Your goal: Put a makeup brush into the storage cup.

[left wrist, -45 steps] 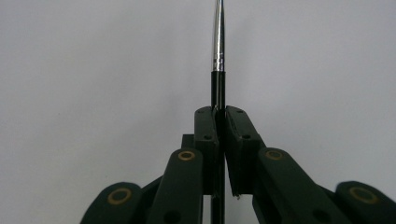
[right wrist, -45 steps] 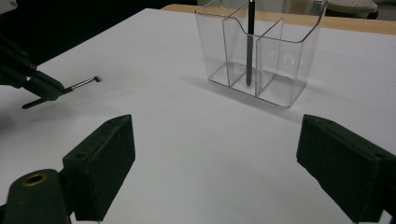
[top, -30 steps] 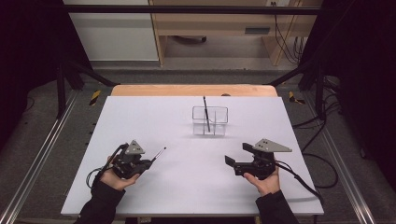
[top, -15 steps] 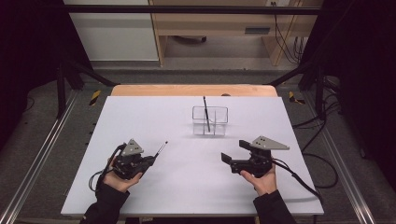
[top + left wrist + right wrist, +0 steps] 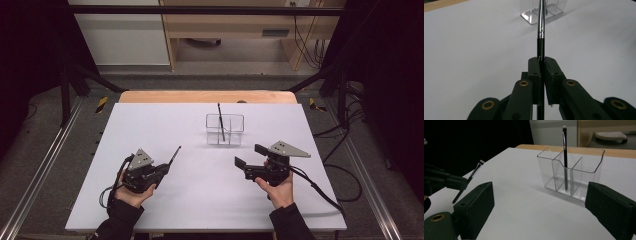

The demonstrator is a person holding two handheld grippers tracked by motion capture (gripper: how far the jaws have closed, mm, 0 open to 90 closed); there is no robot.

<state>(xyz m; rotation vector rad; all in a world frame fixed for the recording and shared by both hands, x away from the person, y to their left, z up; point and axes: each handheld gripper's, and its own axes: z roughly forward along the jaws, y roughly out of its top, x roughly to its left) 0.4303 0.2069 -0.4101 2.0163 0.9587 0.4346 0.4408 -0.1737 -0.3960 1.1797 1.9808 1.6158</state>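
The left gripper (image 5: 162,170) is closed tightly on a thin black makeup brush with a silver metal ferrule (image 5: 541,30). The jaws pinch its handle, and the brush points forward and up, away from the person, toward the clear plastic organizer box with three compartments (image 5: 225,130). This box stands upright on the white table (image 5: 200,200), near the far edge and well apart from both grippers. A second thin black brush (image 5: 565,160) stands in the box, leaning a little, with its tip above the rim; it seems to be in a middle compartment. The right gripper (image 5: 247,157) hovers over the table with its jaws wide apart, and nothing is between them.
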